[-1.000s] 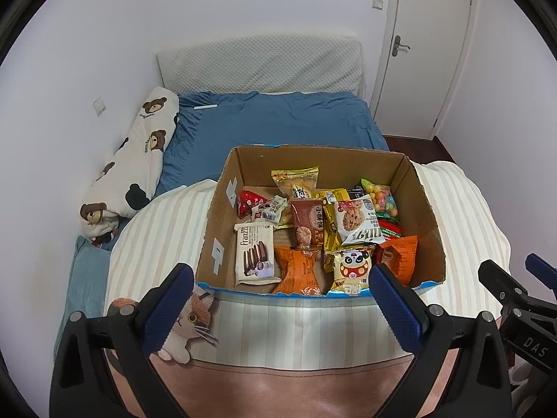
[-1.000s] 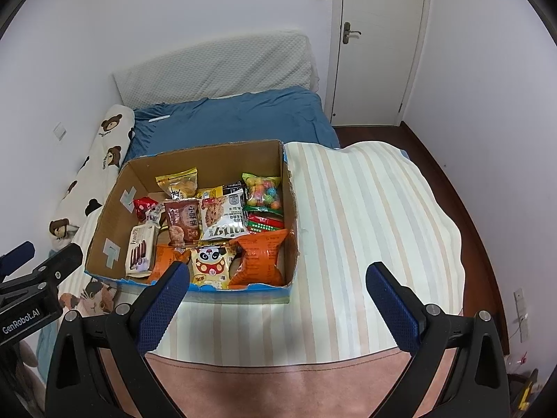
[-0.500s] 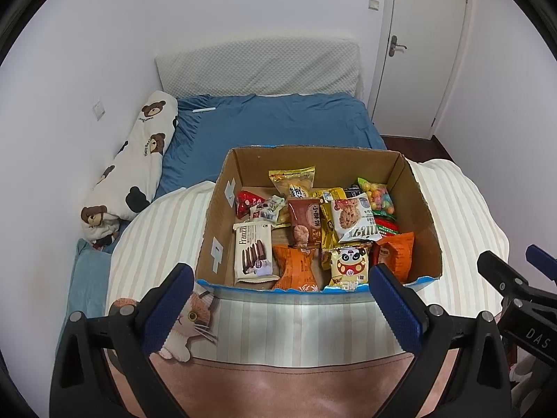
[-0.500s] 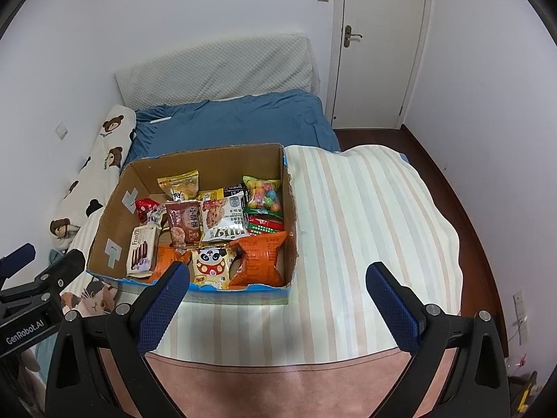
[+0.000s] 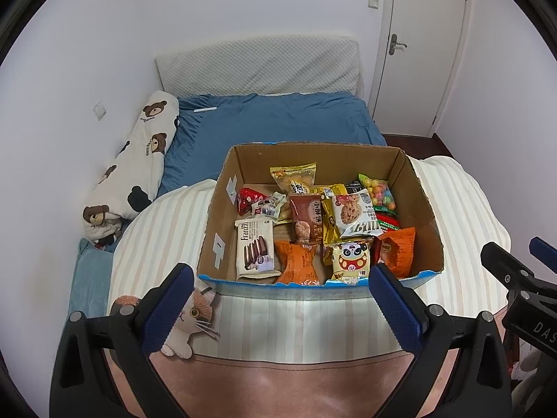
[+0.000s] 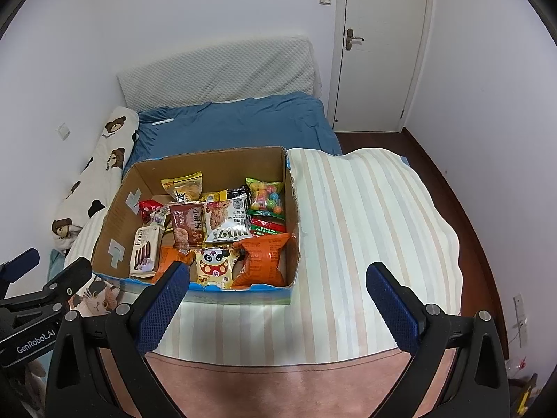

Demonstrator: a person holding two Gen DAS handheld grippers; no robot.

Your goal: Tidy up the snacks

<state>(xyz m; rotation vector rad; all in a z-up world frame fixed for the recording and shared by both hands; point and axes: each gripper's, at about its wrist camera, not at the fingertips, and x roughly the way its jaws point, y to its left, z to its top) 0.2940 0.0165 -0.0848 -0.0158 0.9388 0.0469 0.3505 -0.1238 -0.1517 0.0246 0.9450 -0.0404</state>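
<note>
Open cardboard box [image 5: 216,240] packed with colourful snack packets [image 5: 306,219]

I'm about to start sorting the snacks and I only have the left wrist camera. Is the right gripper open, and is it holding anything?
Observer: The right gripper has its jaws wide apart, with nothing between them.
Operator: What is it pointed at?
Observer: It points at the near right corner of the cardboard box, with one finger in front of the box and the other over the striped cloth.
Operator: Is there room on that side to lay packets out?
Observer: Probably. The cloth runs wide to the right of the box with no items on it, as far as the dark wood floor.
</note>
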